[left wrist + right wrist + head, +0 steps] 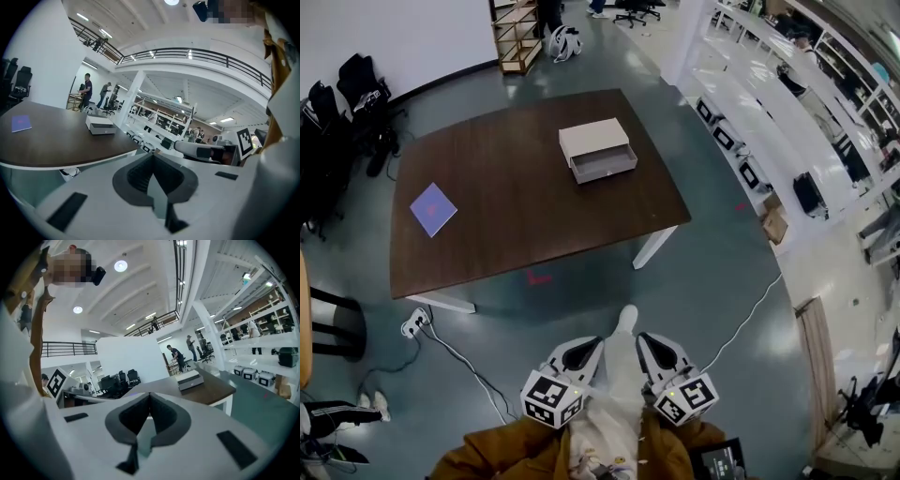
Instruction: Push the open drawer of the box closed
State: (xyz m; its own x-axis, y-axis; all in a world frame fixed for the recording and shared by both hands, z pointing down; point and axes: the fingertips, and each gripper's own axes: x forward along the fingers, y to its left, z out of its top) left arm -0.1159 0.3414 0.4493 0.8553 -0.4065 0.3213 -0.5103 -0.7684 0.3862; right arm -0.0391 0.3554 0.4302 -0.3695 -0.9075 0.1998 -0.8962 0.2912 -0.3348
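Note:
A pale box (pixel 594 141) stands on the far right part of a dark brown table (pixel 506 206), its grey drawer (pixel 604 166) pulled out toward me. Small and distant, the box (pixel 100 124) shows in the left gripper view, and the box (pixel 189 379) shows again in the right gripper view. Both grippers are held close to my body, well short of the table. My left gripper (pixel 577 354) is shut with nothing in it. My right gripper (pixel 654 352) is also shut and empty. In their own views, the left gripper (pixel 151 174) and the right gripper (pixel 149 412) have their jaws meeting.
A purple square sheet (pixel 433 208) lies on the table's left part. A power strip with cables (pixel 414 323) lies on the floor by the near left table leg. Black chairs (pixel 337 131) stand at the left, white shelving (pixel 769 122) at the right.

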